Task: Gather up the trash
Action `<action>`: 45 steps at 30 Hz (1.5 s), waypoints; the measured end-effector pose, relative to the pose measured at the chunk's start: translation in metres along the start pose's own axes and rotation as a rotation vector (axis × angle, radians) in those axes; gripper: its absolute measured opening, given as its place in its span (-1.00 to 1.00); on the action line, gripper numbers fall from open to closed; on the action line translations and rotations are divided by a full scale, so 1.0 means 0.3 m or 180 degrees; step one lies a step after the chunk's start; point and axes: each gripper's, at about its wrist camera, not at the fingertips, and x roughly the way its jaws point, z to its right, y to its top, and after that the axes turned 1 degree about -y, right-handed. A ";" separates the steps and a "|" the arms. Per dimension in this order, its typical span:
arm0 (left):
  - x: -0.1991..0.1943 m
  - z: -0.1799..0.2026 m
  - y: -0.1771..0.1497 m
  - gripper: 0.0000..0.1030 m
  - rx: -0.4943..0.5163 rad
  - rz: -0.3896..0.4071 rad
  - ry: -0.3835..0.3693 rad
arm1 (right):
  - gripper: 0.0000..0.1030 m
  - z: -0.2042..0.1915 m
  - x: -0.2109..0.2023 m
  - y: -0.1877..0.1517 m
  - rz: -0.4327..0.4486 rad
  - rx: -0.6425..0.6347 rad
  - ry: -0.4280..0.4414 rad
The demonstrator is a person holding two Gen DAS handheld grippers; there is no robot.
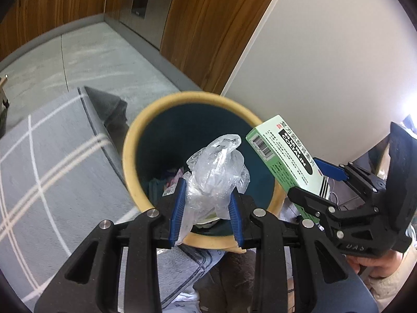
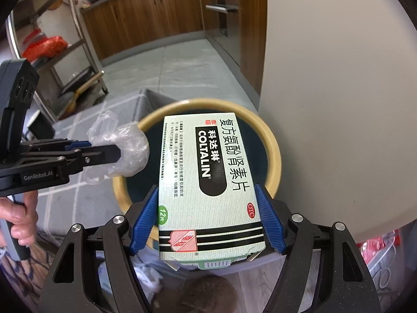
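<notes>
Two grippers over bin (image 1: 130, 156) — left gripper (image 1: 206, 208) clamping plastic wrap (image 1: 216, 172), right gripper (image 2: 208, 219) clamping medicine box (image 2: 206, 177)

R gripper (image 2: 207, 217) clamps medicine box (image 2: 208, 182) over bin (image 2: 273, 140); L gripper (image 2: 117, 154) grips plastic wrap (image 2: 130, 143).

a crumpled clear plastic bag (image 1: 216, 172) and a pale green coltalin medicine box (image 2: 208, 182) hang over the yellow-rimmed, dark blue trash bin (image 1: 130, 156), which already holds scraps.
</notes>
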 end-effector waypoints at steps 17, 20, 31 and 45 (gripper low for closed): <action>0.153 -0.009 -0.053 -0.33 0.0075 -0.0349 0.0058 | 0.43 -0.025 0.142 -0.047 -0.0508 -0.0241 -0.0149; 0.145 -0.003 -0.049 -0.21 0.0102 -0.0310 0.0053 | 0.44 -0.022 0.149 -0.051 -0.0542 -0.0229 -0.0146; 0.085 -0.019 -0.034 0.00 0.0074 -0.0177 0.0050 | 0.47 -0.014 0.124 -0.039 -0.0466 -0.0165 -0.0116; -0.105 -0.014 0.008 0.64 0.0002 0.0279 -0.0060 | 0.68 0.034 -0.070 0.004 0.0149 0.0322 0.0058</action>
